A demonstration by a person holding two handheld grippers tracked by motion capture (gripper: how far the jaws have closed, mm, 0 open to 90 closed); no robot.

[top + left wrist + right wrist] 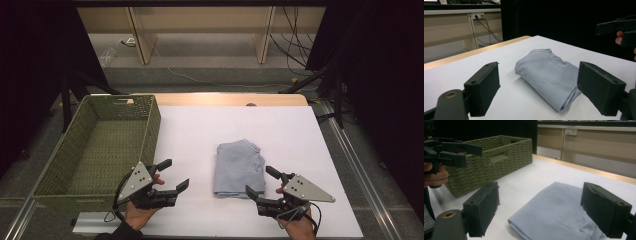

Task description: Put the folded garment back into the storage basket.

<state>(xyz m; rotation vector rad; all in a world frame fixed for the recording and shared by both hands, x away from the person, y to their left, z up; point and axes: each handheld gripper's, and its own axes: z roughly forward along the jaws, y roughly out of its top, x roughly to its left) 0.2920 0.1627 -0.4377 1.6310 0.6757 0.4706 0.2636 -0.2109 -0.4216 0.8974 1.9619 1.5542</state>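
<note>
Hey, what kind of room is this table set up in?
Probably a lab or recording studio, not a home: black curtains flank the white table, loose cables trail on the floor, and a black stand sits beside it.

There is one folded blue-grey garment [239, 167], one green woven basket [95, 145], one table [300, 145], and two hand-held grippers: the left gripper [172, 175] and the right gripper [260, 181].

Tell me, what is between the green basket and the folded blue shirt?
Nothing but bare white table. The high view shows that open stretch between the basket and the shirt.
</note>
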